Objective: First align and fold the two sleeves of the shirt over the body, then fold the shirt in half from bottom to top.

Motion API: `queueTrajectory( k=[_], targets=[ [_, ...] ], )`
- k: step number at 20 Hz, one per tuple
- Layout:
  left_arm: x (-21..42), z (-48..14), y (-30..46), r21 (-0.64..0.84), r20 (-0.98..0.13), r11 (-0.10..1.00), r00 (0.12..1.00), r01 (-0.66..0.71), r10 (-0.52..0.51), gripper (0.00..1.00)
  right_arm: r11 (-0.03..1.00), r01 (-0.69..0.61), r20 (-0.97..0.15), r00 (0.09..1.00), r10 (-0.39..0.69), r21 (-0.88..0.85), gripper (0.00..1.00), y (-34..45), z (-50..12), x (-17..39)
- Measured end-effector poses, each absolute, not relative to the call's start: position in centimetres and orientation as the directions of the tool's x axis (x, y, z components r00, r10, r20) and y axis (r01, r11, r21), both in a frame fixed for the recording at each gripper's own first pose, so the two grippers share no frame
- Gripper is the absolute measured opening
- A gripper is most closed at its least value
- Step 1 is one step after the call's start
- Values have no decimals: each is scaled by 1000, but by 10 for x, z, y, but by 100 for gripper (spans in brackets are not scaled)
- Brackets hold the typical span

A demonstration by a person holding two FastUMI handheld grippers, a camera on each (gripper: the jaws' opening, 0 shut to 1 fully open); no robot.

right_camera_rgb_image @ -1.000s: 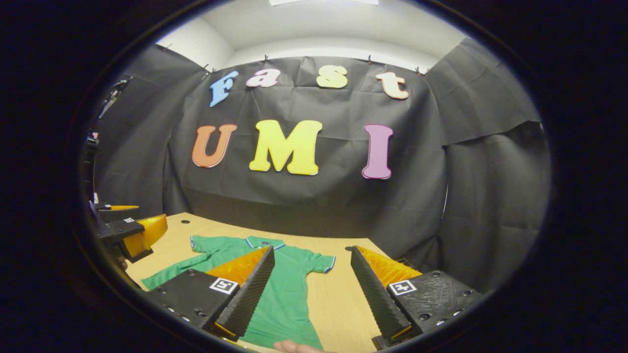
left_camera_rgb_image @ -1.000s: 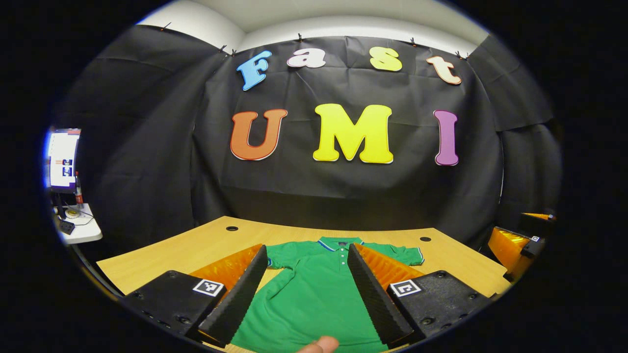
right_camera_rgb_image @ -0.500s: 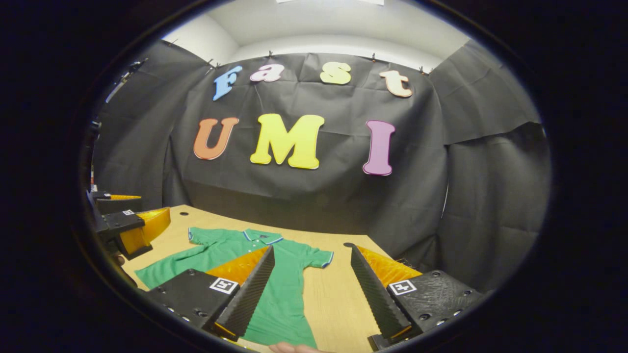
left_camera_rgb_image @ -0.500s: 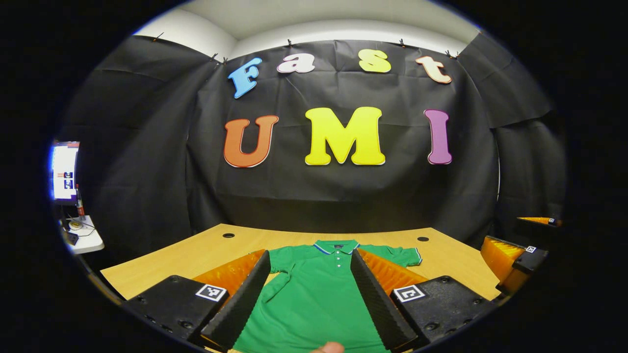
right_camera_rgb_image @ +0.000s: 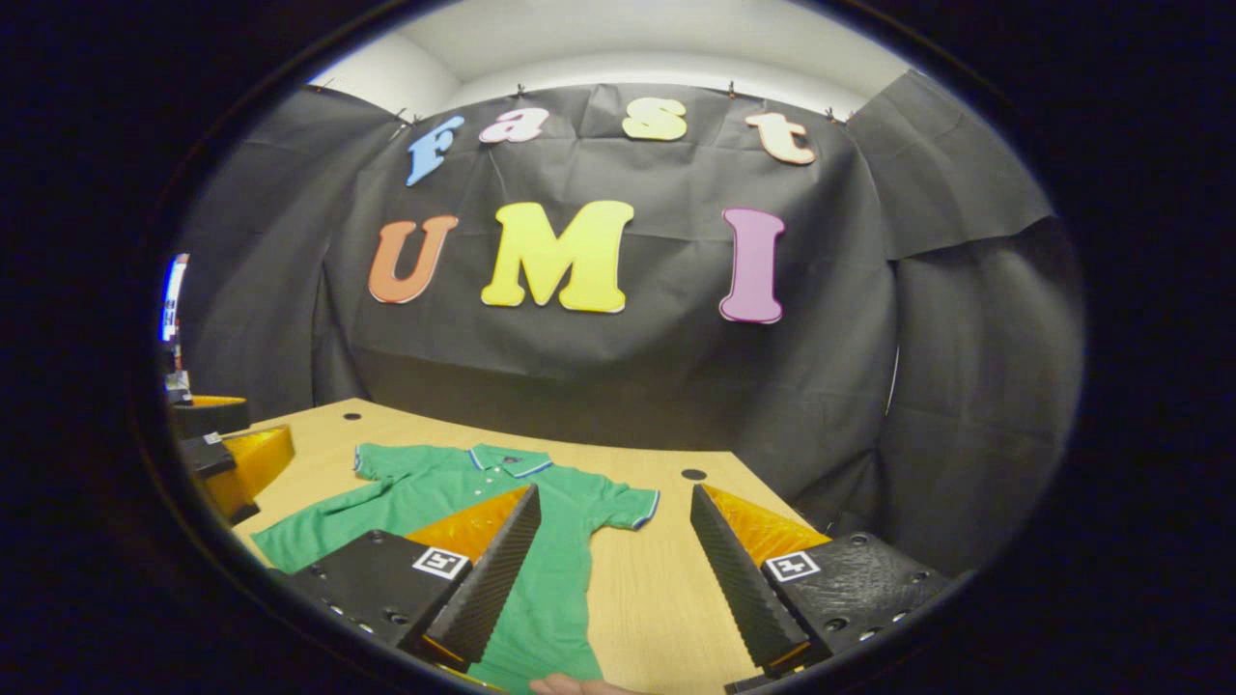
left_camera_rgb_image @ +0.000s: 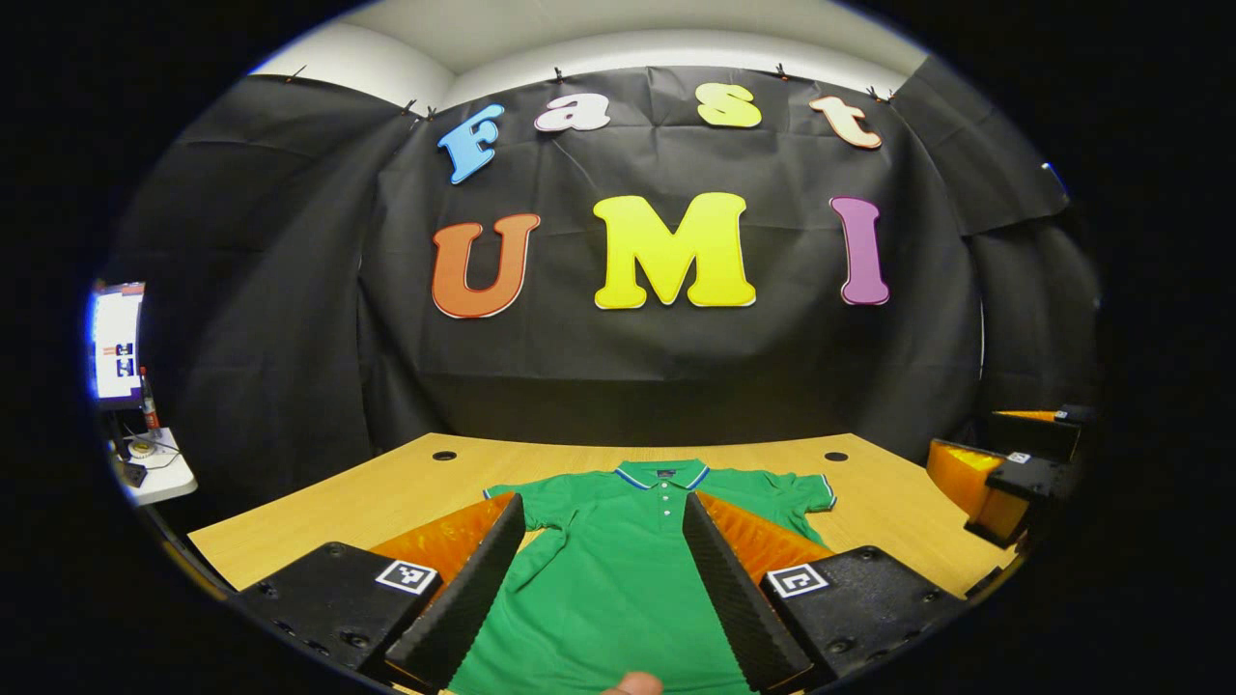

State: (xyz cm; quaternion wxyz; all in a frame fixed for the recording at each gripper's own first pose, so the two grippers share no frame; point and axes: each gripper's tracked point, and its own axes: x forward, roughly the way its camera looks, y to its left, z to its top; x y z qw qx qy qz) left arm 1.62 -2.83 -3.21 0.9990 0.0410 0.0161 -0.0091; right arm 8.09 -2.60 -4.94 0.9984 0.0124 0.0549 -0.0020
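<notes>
In the left gripper view, the left gripper [left_camera_rgb_image: 603, 589] at the bottom of the frame is spread wide and grasps nothing; the green shirt [left_camera_rgb_image: 618, 579] lies flat on the wooden table [left_camera_rgb_image: 357, 497], bottom centre. In the right gripper view, the right gripper [right_camera_rgb_image: 613, 579] is also spread wide and empty, with the shirt [right_camera_rgb_image: 435, 487] at lower left and the left gripper [right_camera_rgb_image: 232, 463] at the left edge.

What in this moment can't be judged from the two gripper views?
- Shirt hem: left gripper view, cut off at the bottom edge behind the fingers.
- Shirt's left sleeve: right gripper view, partly behind that gripper's finger.
- Screen content: left gripper view, too small and glaring.
</notes>
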Motion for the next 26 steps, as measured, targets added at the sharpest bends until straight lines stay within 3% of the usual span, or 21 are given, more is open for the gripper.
queueTrajectory(
  k=[9, 12, 15, 19, 22, 25, 26],
  targets=[
    [35, -43, -11, 56, -51, 998, 999, -17, 20, 100, 987, 158, -319, 937, -142, 25, 96, -53, -129, 263],
    [42, -44, 4, 45, -56, 998, 997, -46, 49, 100, 980, 199, -408, 893, -191, -23, 95, -59, -169, 297],
    [45, -48, 10, 18, -73, 998, 996, -59, 61, 100, 976, 205, -494, 857, -144, 71, 96, -50, -196, 311],
    [47, -50, 12, 8, -84, 998, 995, -58, 58, 100, 965, 225, -561, 820, -112, 136, 86, -43, -222, 324],
    [48, -49, 11, 13, -78, 999, 996, -48, 49, 100, 951, 251, -617, 782, -89, 181, 59, -38, -241, 322],
    [49, -55, 10, 8, -95, 999, 994, -43, 44, 100, 952, 255, -622, 777, -95, 173, 58, -42, -243, 326],
    [49, -56, 8, 6, -99, 999, 994, -42, 42, 100, 952, 252, -621, 778, -92, 174, 53, -40, -241, 325]
  ],
)
